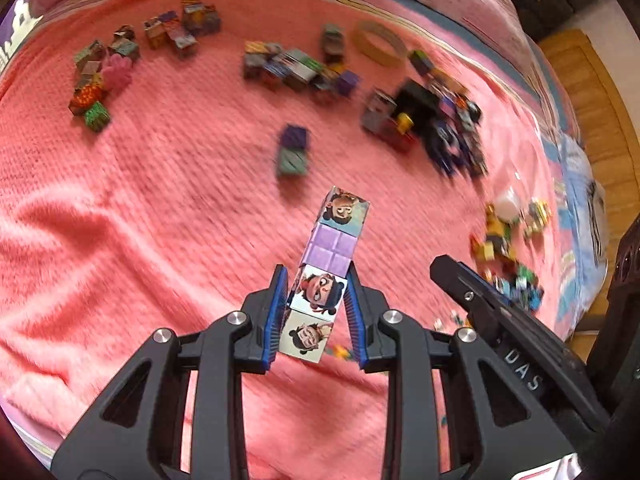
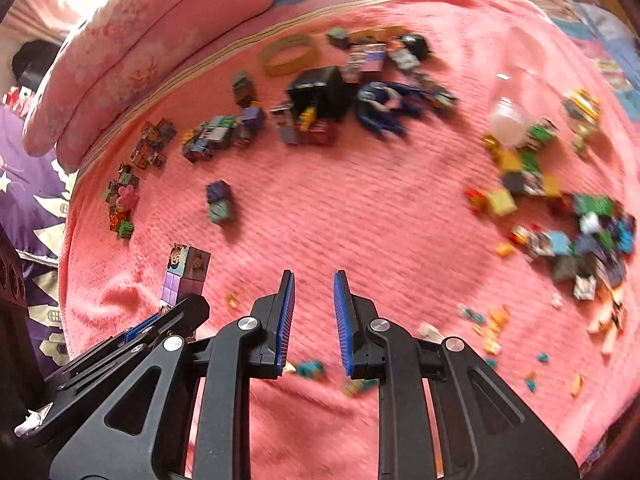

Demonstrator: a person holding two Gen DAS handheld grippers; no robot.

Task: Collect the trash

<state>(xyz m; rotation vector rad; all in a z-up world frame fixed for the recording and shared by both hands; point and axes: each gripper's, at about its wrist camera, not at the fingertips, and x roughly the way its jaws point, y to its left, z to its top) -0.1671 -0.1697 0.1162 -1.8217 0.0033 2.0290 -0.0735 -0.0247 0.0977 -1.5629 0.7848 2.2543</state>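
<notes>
My left gripper (image 1: 318, 274) is shut on a long block bar (image 1: 326, 268) printed with cartoon faces and purple squares, held above the pink blanket (image 1: 140, 208). The bar sticks forward past the fingertips. In the right wrist view the same block bar (image 2: 184, 274) shows at lower left, with the left gripper's fingers (image 2: 176, 316) around it. My right gripper (image 2: 314, 276) is open with nothing between its blue pads, hovering over the blanket. Small paper scraps (image 2: 490, 330) and cube pieces (image 2: 592, 236) lie scattered to its right.
Picture cubes lie in clusters (image 1: 296, 66) at the back, with a pink flower piece (image 1: 118, 72), a tape ring (image 1: 380, 42), a black box (image 1: 418, 102) and a dark blue toy (image 2: 384, 106). A white cap (image 2: 508, 118) sits at right. A pink pillow (image 2: 132, 52) lies behind.
</notes>
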